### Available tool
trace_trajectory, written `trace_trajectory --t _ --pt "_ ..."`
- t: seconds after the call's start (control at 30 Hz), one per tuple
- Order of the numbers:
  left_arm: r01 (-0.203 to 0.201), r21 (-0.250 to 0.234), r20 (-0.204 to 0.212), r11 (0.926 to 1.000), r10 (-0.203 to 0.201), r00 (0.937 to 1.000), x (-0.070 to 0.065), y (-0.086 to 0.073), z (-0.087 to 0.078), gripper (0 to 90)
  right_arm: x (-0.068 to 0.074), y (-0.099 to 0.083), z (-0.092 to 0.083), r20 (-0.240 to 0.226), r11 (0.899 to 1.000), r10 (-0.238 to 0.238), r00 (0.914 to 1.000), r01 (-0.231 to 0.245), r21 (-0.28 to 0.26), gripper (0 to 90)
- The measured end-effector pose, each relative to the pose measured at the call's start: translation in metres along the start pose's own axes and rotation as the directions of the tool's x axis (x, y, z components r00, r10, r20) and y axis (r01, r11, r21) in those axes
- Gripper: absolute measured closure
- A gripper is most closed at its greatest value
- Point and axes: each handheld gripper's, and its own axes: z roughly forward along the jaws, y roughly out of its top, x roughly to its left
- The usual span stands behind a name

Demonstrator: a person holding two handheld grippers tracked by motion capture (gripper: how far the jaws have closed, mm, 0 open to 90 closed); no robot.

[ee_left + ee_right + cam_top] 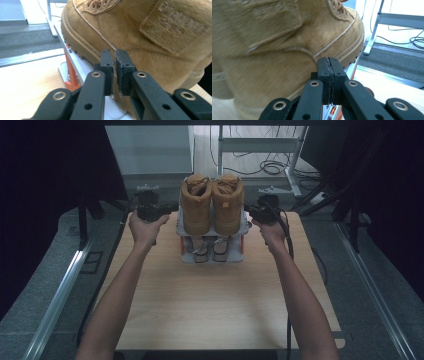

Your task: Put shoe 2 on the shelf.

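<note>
**A:** Boots (212, 202), a tan pair, stand side by side on the top shelf of a small rack (212, 251) at the middle of the counter's (210, 300) far edge, toes pointing away from the person.

**B:** And the lower shelf?

**A:** A second pair of shoes (211, 249) sits there, mostly hidden under the upper shelf, so I can't say what kind.

**B:** Where are the tools?

**A:** The left tool (167, 209) is at the rack's left side, level with the left boot (150, 37); the right tool (248, 210) is at the rack's right side, beside the right boot (274, 45). Each is held in one hand, forearms reaching over the counter from its near edge.

**B:** Holding anything?

**A:** No. In the left gripper view the jaws stand narrow, a thin slit between the pads, nothing in it, tips just short of the boot's side. In the right gripper view the pads are pressed together on nothing, close to the other boot's side above its sole.
</note>
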Motion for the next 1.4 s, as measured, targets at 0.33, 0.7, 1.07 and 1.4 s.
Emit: trace_trajectory --t 0.33,0.7,1.07,1.4 --pt "-0.062 -0.028 0.007 0.9977 0.062 0.998 0.0 -0.029 -0.032 57.0 0.006 -0.025 -0.031 -0.057 0.999 0.005 0.9984 -0.007 -0.031 69.2" --pt "-0.094 0.005 0.056 0.9956 0.093 0.994 -0.009 -0.075 -0.059 47.9 0.015 -0.059 -0.062 -0.078 0.998 -0.036 0.9963 0.031 -0.063 57.1" --pt "-0.117 -0.001 0.048 0.9931 0.117 0.992 -0.019 -0.139 -0.072 45.6 0.026 -0.12 -0.081 -0.124 0.997 -0.038 0.9915 0.029 -0.07 52.9" --pt "-0.106 0.058 0.075 0.9926 0.102 0.992 -0.021 -0.194 -0.074 45.7 0.034 -0.172 -0.097 -0.18 0.998 0.016 0.9835 -0.028 -0.065 52.0"
